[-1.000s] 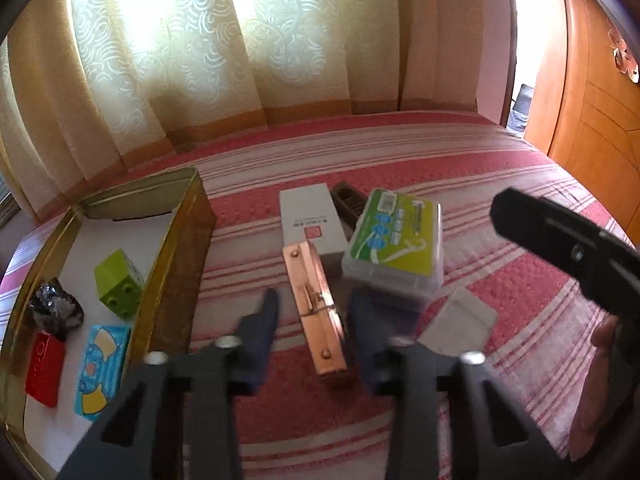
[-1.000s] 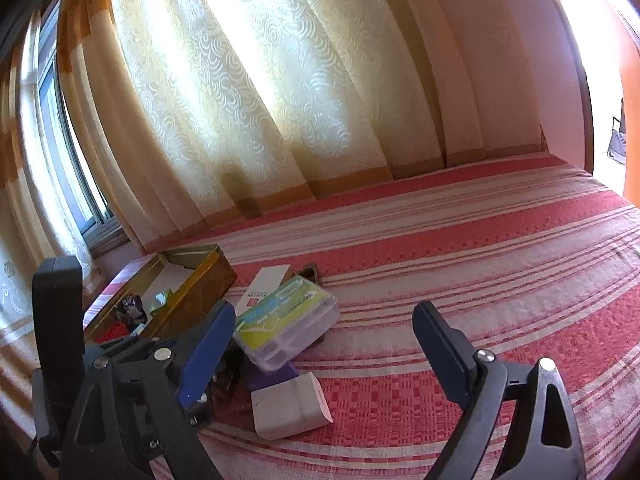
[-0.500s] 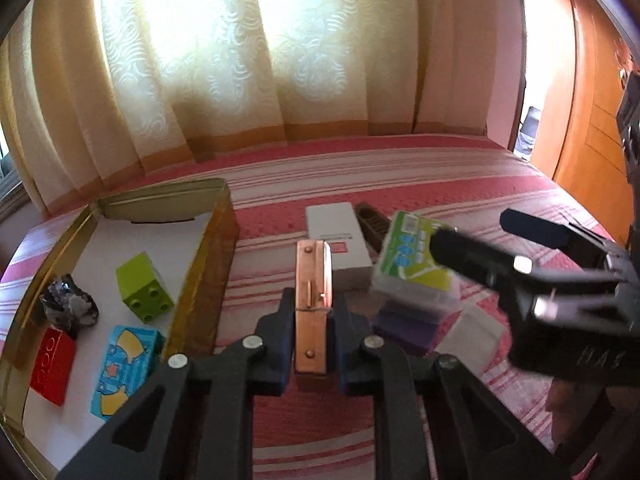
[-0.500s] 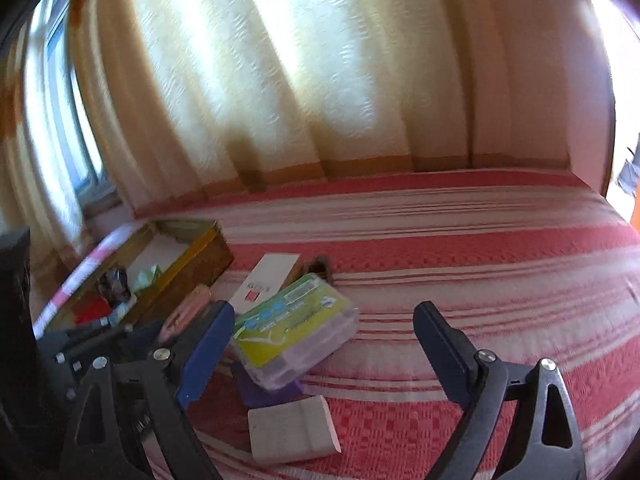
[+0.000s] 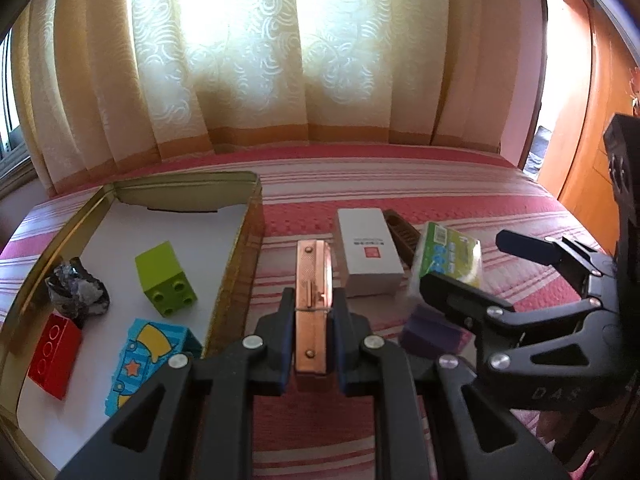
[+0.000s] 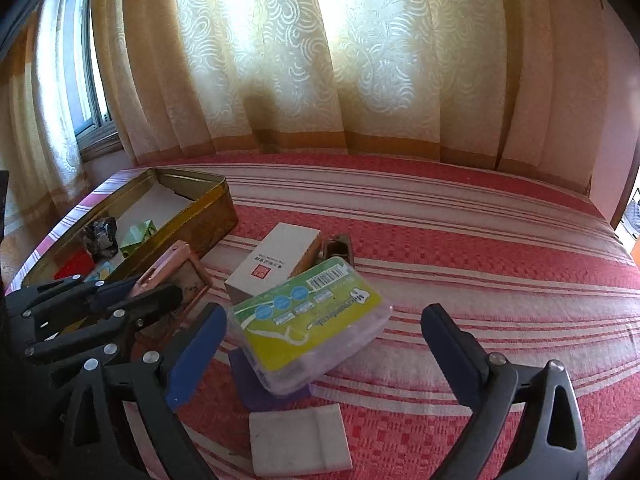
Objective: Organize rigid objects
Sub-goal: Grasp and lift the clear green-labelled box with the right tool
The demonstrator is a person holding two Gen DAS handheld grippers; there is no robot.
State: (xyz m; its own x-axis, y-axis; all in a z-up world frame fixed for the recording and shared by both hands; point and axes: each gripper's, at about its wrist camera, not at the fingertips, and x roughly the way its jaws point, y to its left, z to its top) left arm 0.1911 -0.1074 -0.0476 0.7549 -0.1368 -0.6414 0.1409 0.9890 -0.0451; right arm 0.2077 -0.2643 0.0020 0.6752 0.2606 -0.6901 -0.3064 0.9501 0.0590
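Observation:
My left gripper (image 5: 313, 312) is shut on a flat copper-coloured case (image 5: 313, 280), held on edge above the striped bedcover; it shows pink in the right wrist view (image 6: 170, 270). My right gripper (image 6: 320, 344) is open, its jaws either side of a clear plastic box with a green and yellow label (image 6: 310, 326), not touching it. That box (image 5: 448, 256) lies tilted on a purple block (image 6: 264, 380). A white carton (image 5: 366, 248) lies behind it. A gold tin (image 5: 240, 240) stands at the left.
The tin holds a green brick (image 5: 164, 280), a red brick (image 5: 56, 350), a blue patterned block (image 5: 146, 356) and a dark crumpled lump (image 5: 76, 292). A dark ribbed object (image 5: 402, 236) lies behind the white carton. A white flat pad (image 6: 298, 438) lies near the front. Curtains hang behind the bed.
My left gripper closed on the copper case, turned it on edge and lifted it. My right gripper moved in around the plastic box, still open.

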